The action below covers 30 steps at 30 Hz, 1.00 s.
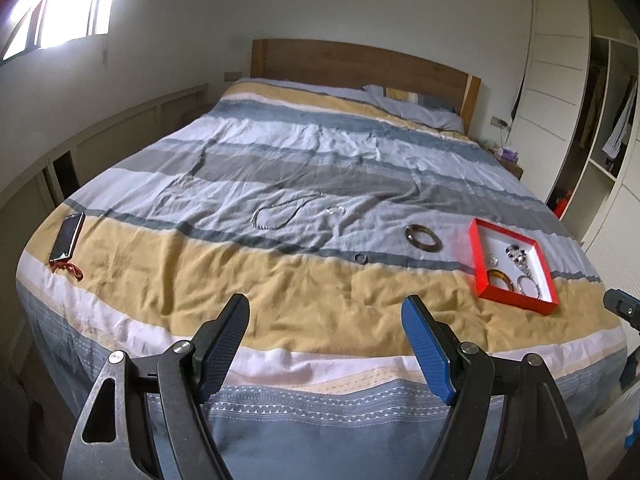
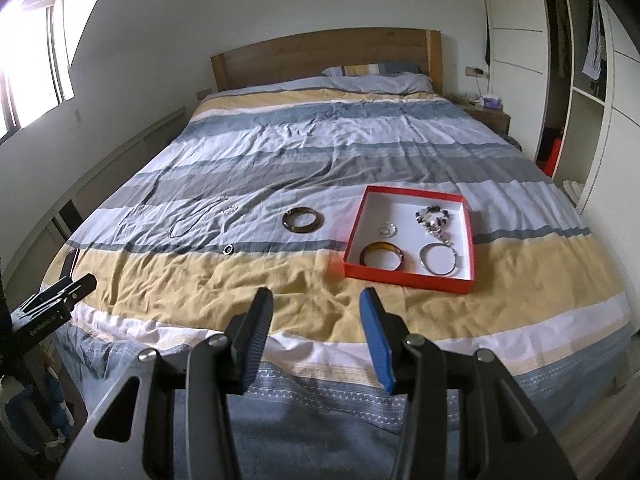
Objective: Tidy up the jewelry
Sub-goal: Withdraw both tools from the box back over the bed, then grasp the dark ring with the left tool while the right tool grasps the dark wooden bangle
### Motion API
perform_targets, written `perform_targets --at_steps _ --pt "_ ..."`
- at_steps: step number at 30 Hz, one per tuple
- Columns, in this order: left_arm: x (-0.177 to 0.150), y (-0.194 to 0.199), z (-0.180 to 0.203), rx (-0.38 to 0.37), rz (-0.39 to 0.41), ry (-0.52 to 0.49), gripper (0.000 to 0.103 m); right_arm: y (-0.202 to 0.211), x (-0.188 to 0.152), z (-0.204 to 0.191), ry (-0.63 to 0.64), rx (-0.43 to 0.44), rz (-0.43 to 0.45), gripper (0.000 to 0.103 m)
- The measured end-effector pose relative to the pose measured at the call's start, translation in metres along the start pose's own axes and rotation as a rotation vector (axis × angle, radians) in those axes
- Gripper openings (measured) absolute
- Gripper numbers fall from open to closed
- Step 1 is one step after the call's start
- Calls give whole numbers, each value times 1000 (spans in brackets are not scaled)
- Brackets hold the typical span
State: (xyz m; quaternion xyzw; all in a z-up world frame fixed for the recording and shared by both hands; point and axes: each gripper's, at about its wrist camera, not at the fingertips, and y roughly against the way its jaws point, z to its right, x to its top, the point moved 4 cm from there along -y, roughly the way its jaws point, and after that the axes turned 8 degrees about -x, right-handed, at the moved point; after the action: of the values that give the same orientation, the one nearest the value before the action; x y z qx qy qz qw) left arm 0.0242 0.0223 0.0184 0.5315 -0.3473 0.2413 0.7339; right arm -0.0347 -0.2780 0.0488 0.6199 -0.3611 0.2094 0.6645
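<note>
My left gripper sits at the bottom of its frame with the jaws spread wide and nothing between them, poised above the foot of the bed over the yellow band of the striped duvet. My right gripper is likewise at the bottom centre of its own view, jaws parted more narrowly and also empty, apart from every piece of jewelry. Just beyond the right fingertips, right of centre, lies the red box with a white inside; in it I see an amber bangle at lower left, a silver bangle at lower right, a small silver ring piece in the middle and a dark beaded bracelet at upper right. Left of the box, on the duvet, rests a brown bangle, with a small dark ring lower left of it and a thin chain necklace farther left. In the left view a phone lies near the left edge of the bed, well apart from the jewelry.
</note>
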Motion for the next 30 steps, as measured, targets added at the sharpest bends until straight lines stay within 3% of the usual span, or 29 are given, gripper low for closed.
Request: perform_targets --at_steps 14,20,30 --pt "1 -52 -22 -44 -69 17 76 -52 13 -31 82 82 -44 43" --pt "4 -101 -14 -120 -147 -30 66 -100 22 -58 183 119 -94 43" --pt "25 -199 11 -181 -243 -120 63 -197 52 -82 236 183 -182 43"
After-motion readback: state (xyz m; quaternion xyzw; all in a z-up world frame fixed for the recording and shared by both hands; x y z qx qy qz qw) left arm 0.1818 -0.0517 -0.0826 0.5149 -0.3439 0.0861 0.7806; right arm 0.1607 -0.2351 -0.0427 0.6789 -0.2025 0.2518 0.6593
